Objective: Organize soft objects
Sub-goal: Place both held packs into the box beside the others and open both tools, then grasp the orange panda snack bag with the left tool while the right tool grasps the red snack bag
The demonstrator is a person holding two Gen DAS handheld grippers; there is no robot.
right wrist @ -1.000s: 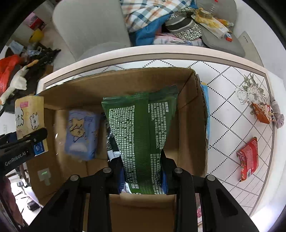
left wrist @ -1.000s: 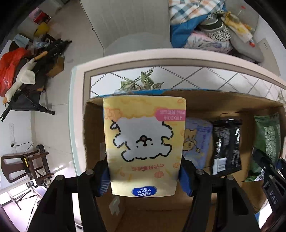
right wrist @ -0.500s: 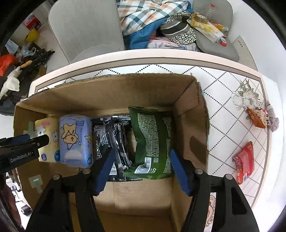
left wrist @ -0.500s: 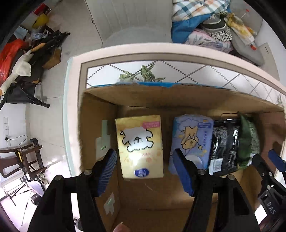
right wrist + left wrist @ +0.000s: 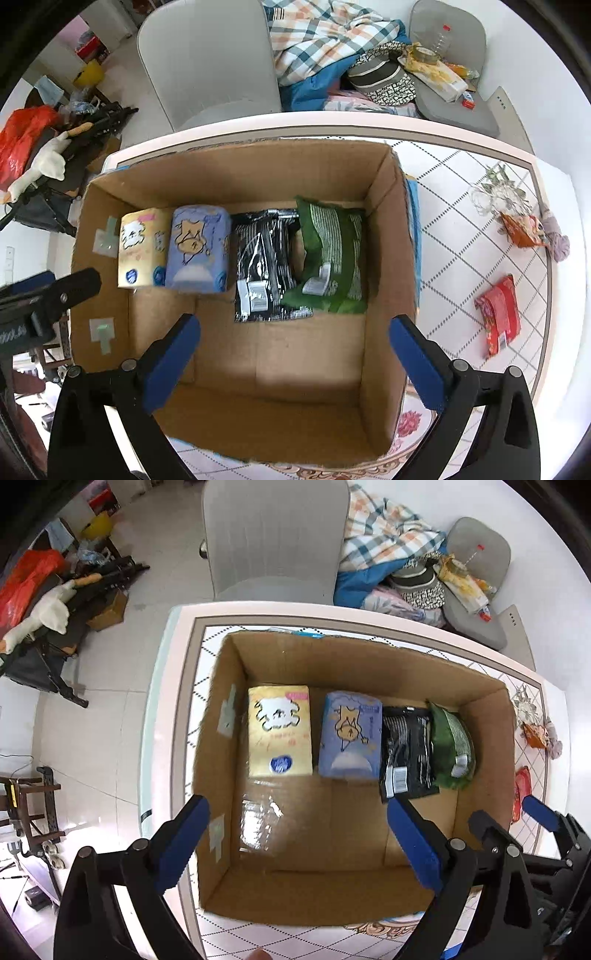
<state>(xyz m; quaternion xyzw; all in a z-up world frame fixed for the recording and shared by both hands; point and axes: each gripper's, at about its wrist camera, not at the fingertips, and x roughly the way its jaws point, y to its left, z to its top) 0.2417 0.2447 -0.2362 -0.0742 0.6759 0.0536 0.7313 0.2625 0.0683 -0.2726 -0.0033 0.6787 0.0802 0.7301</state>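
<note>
An open cardboard box (image 5: pixel 229 686) (image 5: pixel 384 206) stands on the table. In a row along its far side lie a yellow tissue pack (image 5: pixel 279 731) (image 5: pixel 138 247), a blue tissue pack (image 5: pixel 351 734) (image 5: pixel 197 251), a black packet (image 5: pixel 406 749) (image 5: pixel 264 262) and a green packet (image 5: pixel 452 749) (image 5: pixel 332 254). My left gripper (image 5: pixel 299 830) is open and empty above the box's near left part. My right gripper (image 5: pixel 295 350) is open and empty above the box's near side; it also shows at the right edge of the left wrist view (image 5: pixel 532 816).
On the tiled table (image 5: pixel 461 236) right of the box lie a red packet (image 5: pixel 498 317), an orange packet (image 5: pixel 522 230) and a grey-purple soft item (image 5: pixel 557 240). A grey chair (image 5: pixel 273 539) and a chair piled with clothes (image 5: pixel 332 40) stand behind the table.
Both grippers opened and let go: the yellow tissue pack and the green packet now lie in the box. Both grippers have since pulled back and up from the box.
</note>
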